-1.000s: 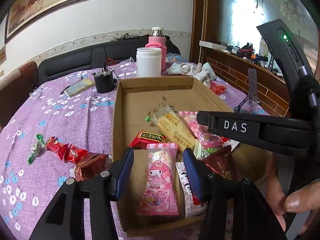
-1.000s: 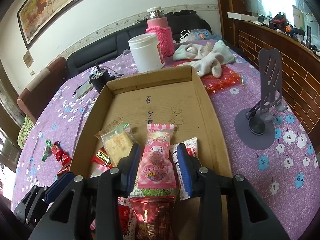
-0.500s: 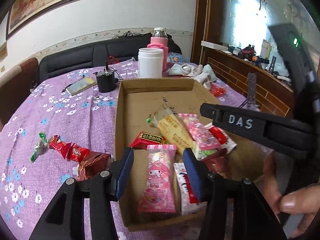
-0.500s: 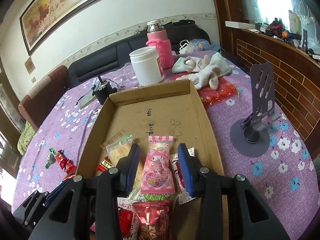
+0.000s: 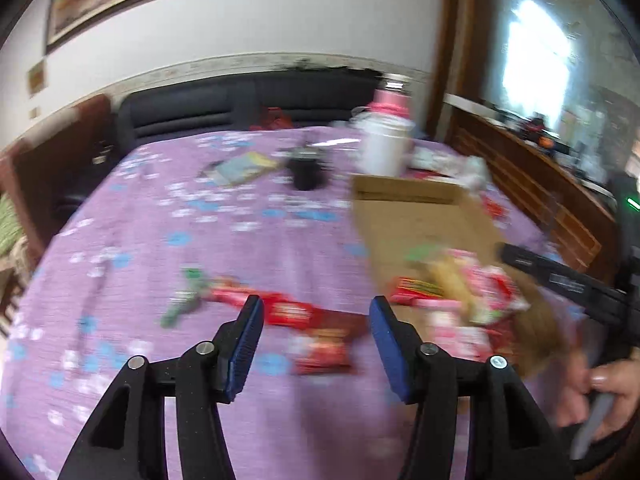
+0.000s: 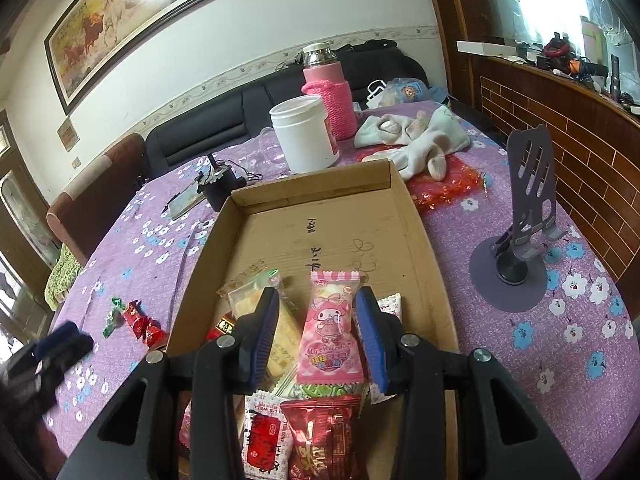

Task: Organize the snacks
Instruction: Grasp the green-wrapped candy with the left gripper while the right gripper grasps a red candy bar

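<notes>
- Over purple tablecloth (image 5: 168, 216): left tongs (image 5: 316, 322) opening, nothing between them, red wrappers (image 5: 304, 316) below.
- Over cardboard tray (image 6: 420, 240): right tongs (image 6: 316, 320) apart, flanking pink packet (image 6: 330, 332), grip unclear.

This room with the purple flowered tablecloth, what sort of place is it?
Probably a home's living or dining room: a dark sofa behind the table, a framed horse painting on the wall, and a flask in a knitted sleeve.
</notes>
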A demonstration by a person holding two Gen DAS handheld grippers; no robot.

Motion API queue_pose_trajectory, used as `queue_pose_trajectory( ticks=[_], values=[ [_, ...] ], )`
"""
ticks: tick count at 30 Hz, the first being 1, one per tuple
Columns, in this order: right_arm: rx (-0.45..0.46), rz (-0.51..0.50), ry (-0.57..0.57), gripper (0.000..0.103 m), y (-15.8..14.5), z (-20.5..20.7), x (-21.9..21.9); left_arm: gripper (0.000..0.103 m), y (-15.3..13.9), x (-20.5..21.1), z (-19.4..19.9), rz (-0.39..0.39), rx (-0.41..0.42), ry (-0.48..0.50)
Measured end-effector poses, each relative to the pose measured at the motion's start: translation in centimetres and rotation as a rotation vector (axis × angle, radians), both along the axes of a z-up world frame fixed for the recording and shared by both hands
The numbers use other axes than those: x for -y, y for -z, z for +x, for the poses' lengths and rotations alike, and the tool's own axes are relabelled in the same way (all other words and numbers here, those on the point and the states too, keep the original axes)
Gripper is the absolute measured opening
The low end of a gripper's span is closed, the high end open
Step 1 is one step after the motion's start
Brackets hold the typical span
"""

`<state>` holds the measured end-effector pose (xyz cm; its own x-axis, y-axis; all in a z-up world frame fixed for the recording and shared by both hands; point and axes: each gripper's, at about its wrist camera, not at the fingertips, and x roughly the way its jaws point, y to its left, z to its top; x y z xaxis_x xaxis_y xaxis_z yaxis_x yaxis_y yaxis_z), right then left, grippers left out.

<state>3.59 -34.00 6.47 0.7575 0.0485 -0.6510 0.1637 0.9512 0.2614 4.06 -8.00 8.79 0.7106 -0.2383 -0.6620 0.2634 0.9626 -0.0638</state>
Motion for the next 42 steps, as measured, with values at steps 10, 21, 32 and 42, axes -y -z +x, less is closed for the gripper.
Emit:
queue_pose_trajectory(
  ticks=[10,21,32,42],
  values=[
    [-0.007,-0.008,-0.020,0.039,0.2,0.2,-0.6,0.059,3.4,-9.1,7.6,-0.016,-0.144,-0.209],
    [-0.015,-0.007,-0.027,0.039,0.4,0.4,-0.9,0.020,7.4,-7.5,10.0,0.059,-0.190,-0.219],
    [0.024,-0.003,-0.218,0.039,-0.1,0.2,-4.5,0.020,7.6,-10.8,4.3,0.100,-0.168,-0.344],
    [-0.139,0.086,-0.480,0.045,-0.1,4.7,-14.9,0.020,7.7,-13.0,5.1,0.074,-0.145,-0.361]
  ],
)
